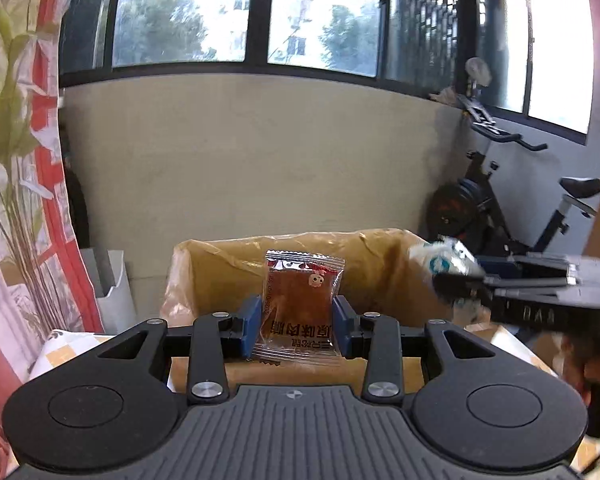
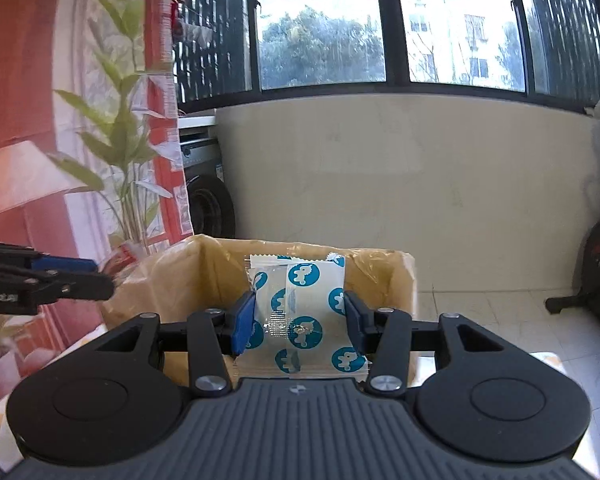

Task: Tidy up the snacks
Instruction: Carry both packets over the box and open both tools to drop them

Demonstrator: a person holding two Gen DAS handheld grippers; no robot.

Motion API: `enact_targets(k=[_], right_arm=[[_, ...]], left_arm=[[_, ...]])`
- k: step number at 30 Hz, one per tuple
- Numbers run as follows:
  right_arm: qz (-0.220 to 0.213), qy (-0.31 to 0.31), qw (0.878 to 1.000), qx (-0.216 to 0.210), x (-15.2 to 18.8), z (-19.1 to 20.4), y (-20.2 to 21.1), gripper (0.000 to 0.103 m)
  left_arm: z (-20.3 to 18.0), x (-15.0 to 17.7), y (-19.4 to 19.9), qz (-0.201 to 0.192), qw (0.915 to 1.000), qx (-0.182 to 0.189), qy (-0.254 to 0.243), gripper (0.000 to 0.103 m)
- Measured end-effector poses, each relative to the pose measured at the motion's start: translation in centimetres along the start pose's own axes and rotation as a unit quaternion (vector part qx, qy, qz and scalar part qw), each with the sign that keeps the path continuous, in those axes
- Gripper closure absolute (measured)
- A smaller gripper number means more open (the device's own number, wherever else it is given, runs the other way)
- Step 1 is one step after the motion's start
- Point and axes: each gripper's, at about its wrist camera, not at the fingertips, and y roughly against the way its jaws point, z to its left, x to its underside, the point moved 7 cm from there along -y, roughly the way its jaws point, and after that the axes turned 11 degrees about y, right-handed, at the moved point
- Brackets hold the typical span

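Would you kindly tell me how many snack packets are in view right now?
2. A brown packet is gripped in the left claw, and a white, blue-dotted packet in the right claw. More may lie hidden inside the cardboard box.

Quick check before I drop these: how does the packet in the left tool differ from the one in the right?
The left packet is clear film over a reddish-brown snack with dark lettering; the right packet is white with blue round prints. The left packet looks narrower, the right one wider and puffier. Both stand upright, each clamped between blue pads, left tool and right tool, in front of the open cardboard box.
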Motion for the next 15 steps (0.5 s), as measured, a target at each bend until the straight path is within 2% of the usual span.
enact_targets(k=[3, 6, 7, 10, 13, 15], right_arm=[[0.021, -0.017, 1.000, -0.004, 0.3, -0.4, -2.5, 0.055], [0.041, -0.032, 0.999, -0.006, 0.9, -0.9, -4.0, 0.052], [0.046, -0.038, 0.998, -0.007, 1.0, -1.2, -4.2, 0.052], [0.035, -0.048, 0.998, -0.012, 1.0, -2.0, -3.3, 0.036], [0.014, -0.046, 0.999, -0.022, 0.7, -2.3, -1.8, 0.034], [0.002, -0.036, 0.999, -0.032, 0.8, -2.0, -0.5, 0.028]], left_arm=[[0.0, -0.3, -2.6, 0.012, 0.9997, -0.016, 0.010, 0.062], [0.1, -0.4, -3.9, 0.016, 0.9994, -0.030, 0.008, 0.057], [0.3, -0.4, -4.3, 0.019, 0.9992, -0.034, 0.007, 0.052], [0.6, -0.5, -4.4, 0.018, 0.9995, -0.024, 0.006, 0.041], [1.2, -0.5, -2.9, -0.004, 0.9999, -0.010, -0.001, 0.041], [1.6, -0.3, -1.8, -0.020, 0.9998, 0.003, -0.008, 0.038]])
